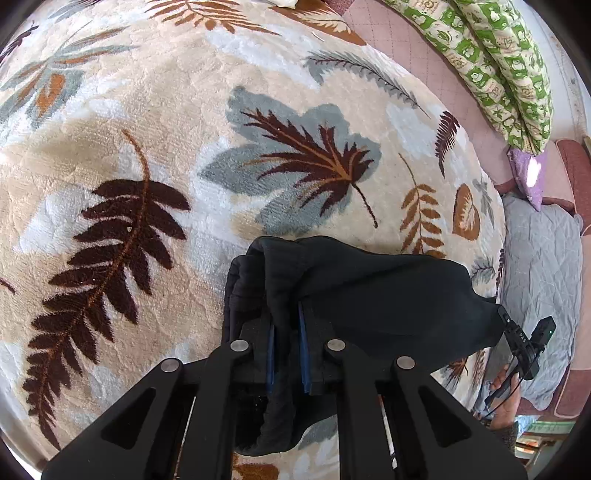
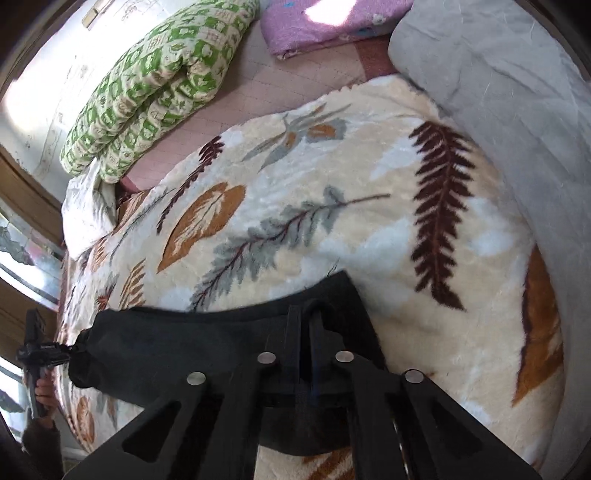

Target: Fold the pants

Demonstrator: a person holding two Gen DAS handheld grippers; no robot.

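The black pants (image 1: 376, 295) hang stretched between my two grippers above a cream leaf-patterned blanket (image 1: 147, 155). My left gripper (image 1: 286, 321) is shut on one bunched end of the pants, the cloth pinched between its blue pads. In the left wrist view the right gripper (image 1: 517, 336) holds the far end at the right. In the right wrist view my right gripper (image 2: 304, 321) is shut on the pants (image 2: 184, 339), and the left gripper (image 2: 44, 350) holds the other end at the far left.
A folded green-and-white quilt (image 2: 155, 85) lies at the back of the bed. A purple pillow (image 2: 325, 26) and a grey blanket (image 2: 498, 92) lie at the back right. The leaf blanket (image 2: 332, 206) covers the bed below the pants.
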